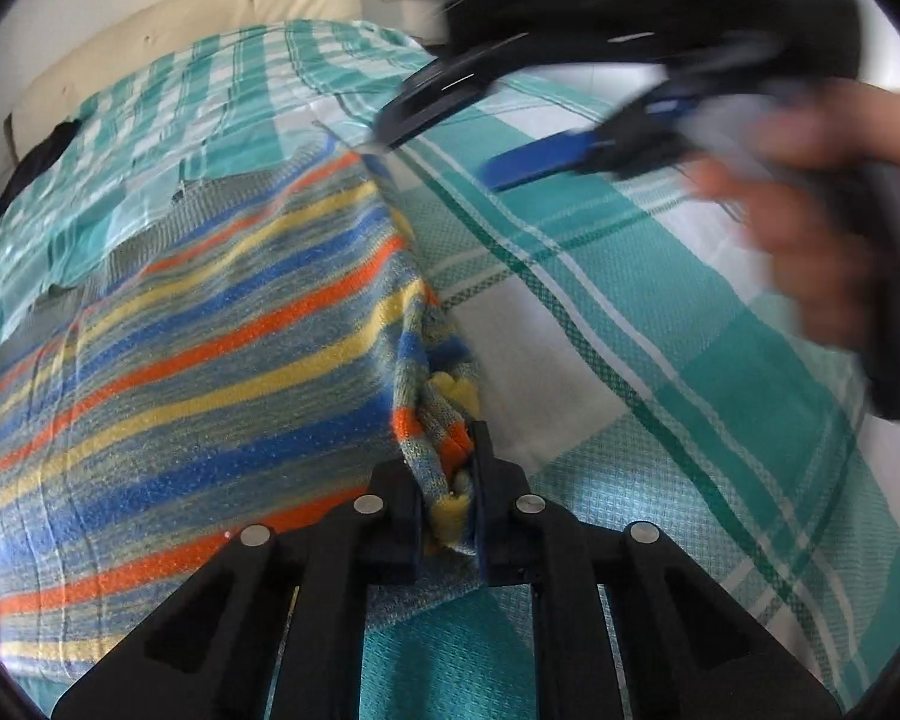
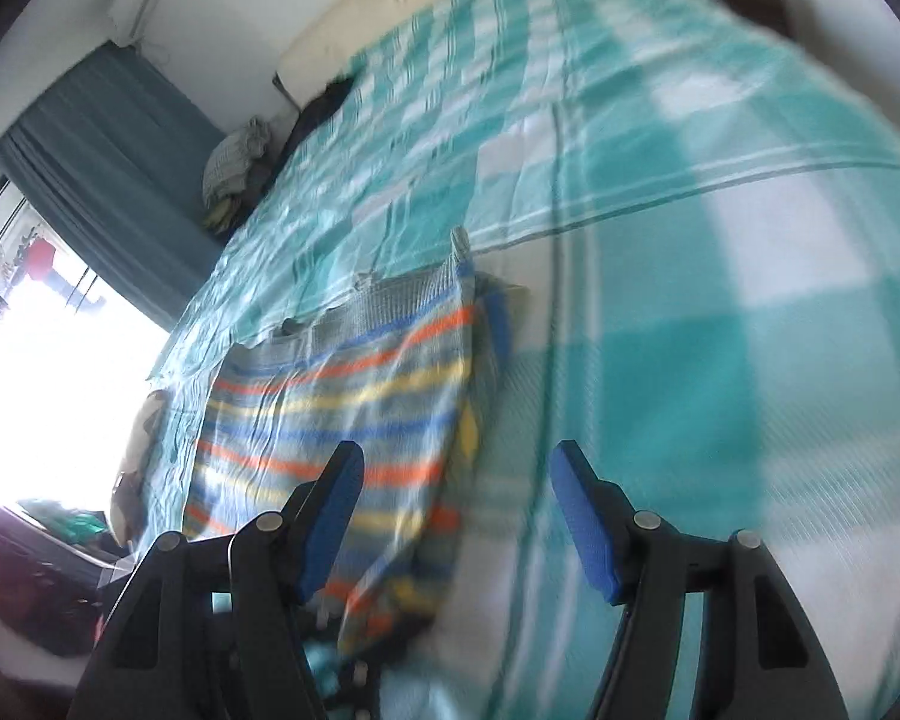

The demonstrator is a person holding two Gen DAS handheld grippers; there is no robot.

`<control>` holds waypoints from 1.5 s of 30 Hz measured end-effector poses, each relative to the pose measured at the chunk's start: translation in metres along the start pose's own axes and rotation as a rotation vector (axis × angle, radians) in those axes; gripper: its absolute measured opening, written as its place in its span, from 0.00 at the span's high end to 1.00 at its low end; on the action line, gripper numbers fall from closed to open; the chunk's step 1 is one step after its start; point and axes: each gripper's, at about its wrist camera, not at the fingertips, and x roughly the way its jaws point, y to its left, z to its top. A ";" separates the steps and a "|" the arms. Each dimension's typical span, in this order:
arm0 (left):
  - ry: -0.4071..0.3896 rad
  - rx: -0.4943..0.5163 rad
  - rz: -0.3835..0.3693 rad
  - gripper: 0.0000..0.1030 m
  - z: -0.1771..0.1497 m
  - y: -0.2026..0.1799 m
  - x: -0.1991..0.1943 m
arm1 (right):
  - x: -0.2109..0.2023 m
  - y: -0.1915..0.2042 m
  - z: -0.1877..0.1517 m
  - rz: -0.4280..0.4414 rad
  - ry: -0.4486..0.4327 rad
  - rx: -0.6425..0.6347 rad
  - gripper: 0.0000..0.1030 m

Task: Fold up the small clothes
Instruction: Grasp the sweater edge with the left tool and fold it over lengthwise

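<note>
A knitted garment point(image 1: 210, 348) with orange, blue and yellow stripes lies spread on the teal checked bedsheet point(image 1: 630, 330). My left gripper point(image 1: 444, 456) is shut on a bunched bit of the garment's right edge, with the fabric pinched between its black fingers. My right gripper point(image 1: 438, 153), blurred and held by a hand point(image 1: 810, 210), hovers over the sheet beyond that edge. In the right wrist view the right gripper point(image 2: 456, 456) is open with nothing between its blue pads point(image 2: 582, 516). There it hangs above the right border of the striped garment point(image 2: 330, 396).
A cream headboard cushion point(image 1: 210, 18) runs along the far end of the bed, with dark clothing point(image 1: 48, 150) beside it. A small heap of clothes point(image 2: 234, 168) sits at the bed's left edge near a teal curtain point(image 2: 108, 150) and a bright window point(image 2: 48, 348).
</note>
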 end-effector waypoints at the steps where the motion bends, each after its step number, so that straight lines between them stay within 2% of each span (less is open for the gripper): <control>1: -0.003 -0.006 -0.008 0.91 0.000 0.000 -0.001 | 0.023 -0.004 0.013 -0.002 0.024 0.021 0.37; 2: -0.006 -0.016 -0.019 0.92 -0.001 0.001 -0.004 | 0.042 -0.008 0.022 0.017 0.048 0.051 0.37; 4: -0.012 -0.042 -0.056 0.92 0.000 0.006 -0.010 | 0.070 -0.014 0.033 0.048 0.055 0.123 0.53; 5: -0.021 -0.062 -0.078 0.92 -0.001 0.011 -0.017 | 0.074 -0.014 0.036 0.041 0.042 0.140 0.87; 6: -0.035 -0.092 -0.095 0.92 -0.001 0.019 -0.027 | 0.076 -0.012 0.038 0.024 0.029 0.159 0.91; 8: -0.063 -0.163 -0.121 0.93 -0.004 0.038 -0.048 | 0.066 0.000 0.040 0.008 -0.015 0.146 0.91; 10: -0.101 -0.248 -0.146 0.93 -0.009 0.065 -0.073 | 0.050 0.034 0.044 0.004 -0.048 0.057 0.91; 13: -0.129 -0.362 -0.139 0.92 -0.025 0.107 -0.105 | 0.042 0.091 0.052 0.007 -0.050 -0.066 0.91; 15: -0.136 -0.440 -0.118 0.92 -0.040 0.137 -0.123 | 0.052 0.130 0.057 0.033 -0.031 -0.119 0.91; 20: -0.117 -0.590 -0.035 0.92 -0.083 0.200 -0.142 | 0.114 0.225 0.050 0.052 0.036 -0.248 0.91; 25: -0.060 -0.739 0.016 0.92 -0.125 0.249 -0.136 | 0.192 0.280 0.023 0.024 0.122 -0.289 0.91; 27: -0.037 -0.761 0.026 0.90 -0.134 0.260 -0.132 | 0.215 0.290 0.014 0.018 0.136 -0.278 0.89; 28: -0.009 -0.764 0.039 0.87 -0.138 0.264 -0.128 | 0.220 0.291 0.010 0.029 0.135 -0.265 0.85; 29: 0.014 -0.768 0.053 0.76 -0.137 0.267 -0.125 | 0.227 0.291 0.007 0.071 0.134 -0.238 0.80; 30: 0.028 -0.777 0.061 0.76 -0.141 0.271 -0.125 | 0.233 0.291 0.005 0.122 0.143 -0.203 0.63; 31: 0.023 -0.787 0.056 0.75 -0.144 0.272 -0.130 | 0.235 0.289 0.003 0.174 0.151 -0.155 0.54; 32: 0.024 -0.792 0.073 0.60 -0.147 0.273 -0.136 | 0.231 0.285 0.002 0.208 0.132 -0.114 0.47; 33: 0.020 -0.797 0.092 0.42 -0.153 0.274 -0.144 | 0.225 0.284 0.001 0.223 0.115 -0.103 0.47; 34: -0.005 -0.804 0.102 0.37 -0.154 0.276 -0.152 | 0.216 0.282 0.001 0.230 0.096 -0.108 0.47; 36: -0.042 -0.802 0.078 0.35 -0.153 0.275 -0.161 | 0.193 0.279 -0.001 0.185 0.058 -0.168 0.47; 38: -0.050 -0.787 0.056 0.34 -0.148 0.274 -0.163 | 0.164 0.277 -0.009 0.099 0.023 -0.289 0.47; 41: -0.045 -0.735 0.072 0.34 -0.131 0.267 -0.155 | 0.128 0.272 -0.035 0.007 0.007 -0.445 0.47; 43: -0.007 -0.694 0.117 0.38 -0.120 0.264 -0.140 | 0.110 0.266 -0.058 -0.005 0.019 -0.512 0.47; 45: 0.083 -0.691 0.194 0.83 -0.118 0.272 -0.121 | 0.108 0.260 -0.087 0.014 0.065 -0.545 0.47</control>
